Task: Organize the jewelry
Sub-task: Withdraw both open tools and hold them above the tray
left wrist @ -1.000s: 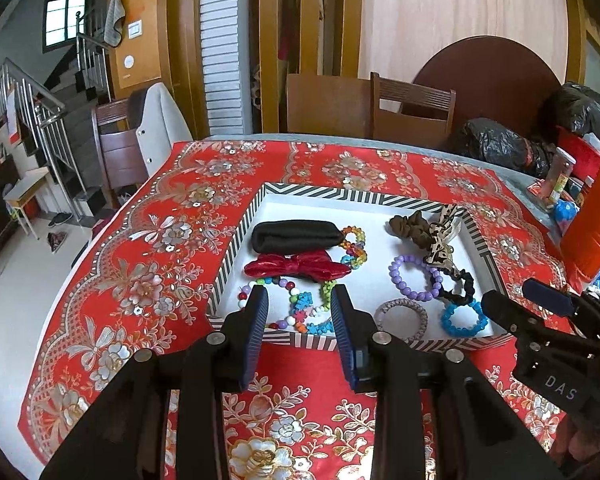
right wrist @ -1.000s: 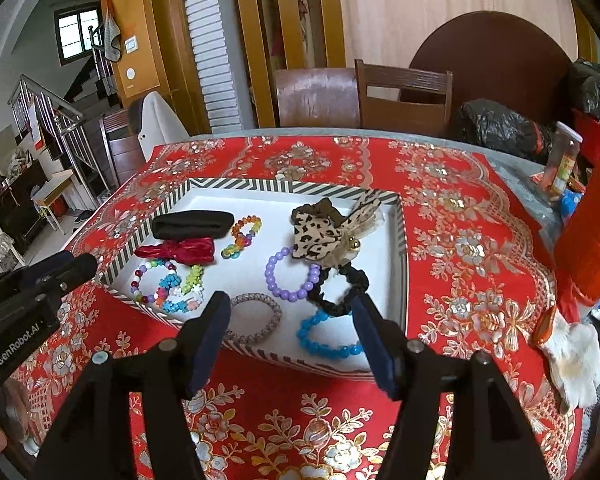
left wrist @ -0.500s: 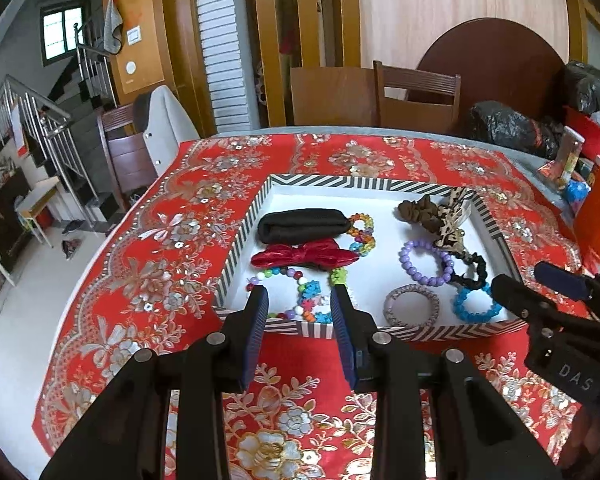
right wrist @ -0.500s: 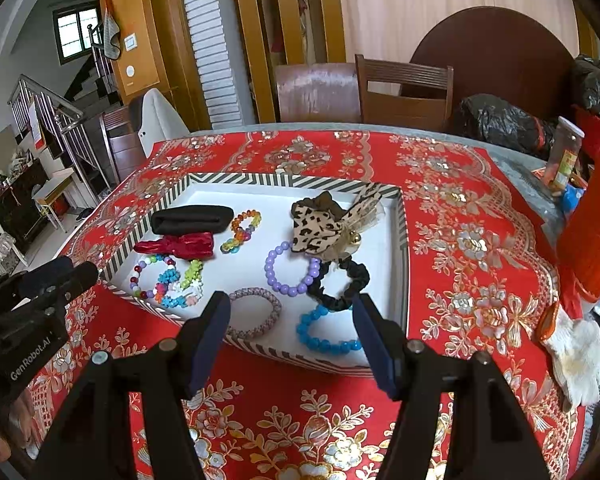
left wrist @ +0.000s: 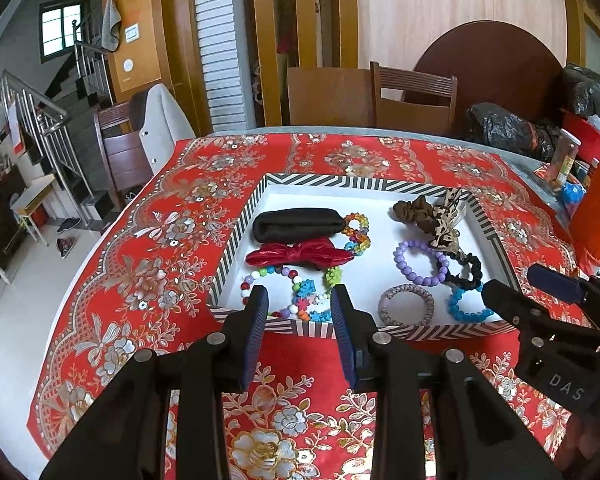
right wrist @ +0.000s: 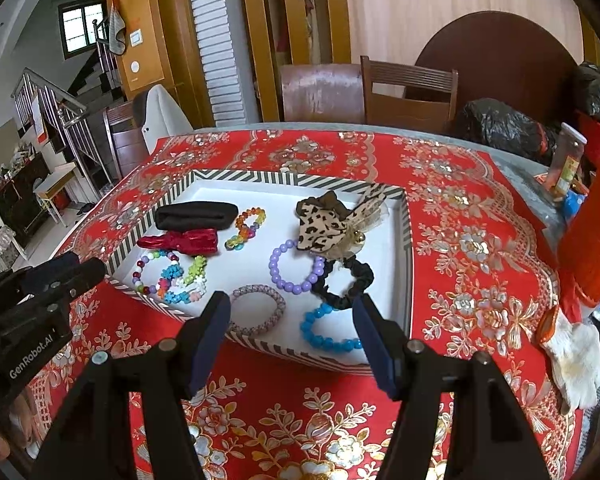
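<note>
We hold the left hand-held gripper empty above the near rim of the striped tray, its fingers a narrow gap apart, with the multicoloured bead bracelets just beyond its tips. We hold the right hand-held gripper empty too, spread wide, with the grey woven bracelet and blue bead bracelet lying in the tray between and just past its fingers. Farther ahead of it lie the purple bead bracelet, black scrunchie and leopard bow. The tray sits on the red-clothed worktop.
</note>
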A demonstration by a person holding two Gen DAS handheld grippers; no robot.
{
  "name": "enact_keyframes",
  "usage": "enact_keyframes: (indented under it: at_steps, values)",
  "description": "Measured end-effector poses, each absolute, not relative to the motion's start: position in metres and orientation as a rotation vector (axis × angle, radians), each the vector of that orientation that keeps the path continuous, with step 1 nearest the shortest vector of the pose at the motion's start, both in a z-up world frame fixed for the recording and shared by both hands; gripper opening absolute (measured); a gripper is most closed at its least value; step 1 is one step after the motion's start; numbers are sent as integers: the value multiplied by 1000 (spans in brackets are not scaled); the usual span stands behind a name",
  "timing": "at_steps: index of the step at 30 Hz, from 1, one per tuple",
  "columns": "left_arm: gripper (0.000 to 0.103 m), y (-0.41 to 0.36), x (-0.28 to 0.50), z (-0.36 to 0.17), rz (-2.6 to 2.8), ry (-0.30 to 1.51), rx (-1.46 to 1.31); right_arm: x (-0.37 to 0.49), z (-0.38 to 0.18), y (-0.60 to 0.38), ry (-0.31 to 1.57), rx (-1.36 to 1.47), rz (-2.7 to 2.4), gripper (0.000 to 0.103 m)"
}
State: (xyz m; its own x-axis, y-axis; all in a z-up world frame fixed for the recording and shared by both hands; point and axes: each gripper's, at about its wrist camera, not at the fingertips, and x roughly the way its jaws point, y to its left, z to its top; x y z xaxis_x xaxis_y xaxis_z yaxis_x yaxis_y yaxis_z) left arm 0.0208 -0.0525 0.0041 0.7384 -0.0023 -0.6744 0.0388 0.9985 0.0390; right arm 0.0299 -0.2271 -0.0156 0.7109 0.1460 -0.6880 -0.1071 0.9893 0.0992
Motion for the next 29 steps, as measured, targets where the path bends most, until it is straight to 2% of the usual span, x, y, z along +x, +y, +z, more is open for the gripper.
enact_keyframes:
  at_steps: [29]
  values:
    - [42,-53,26,-6,-97,769,10,33,-23,-236,793,67,138,67]
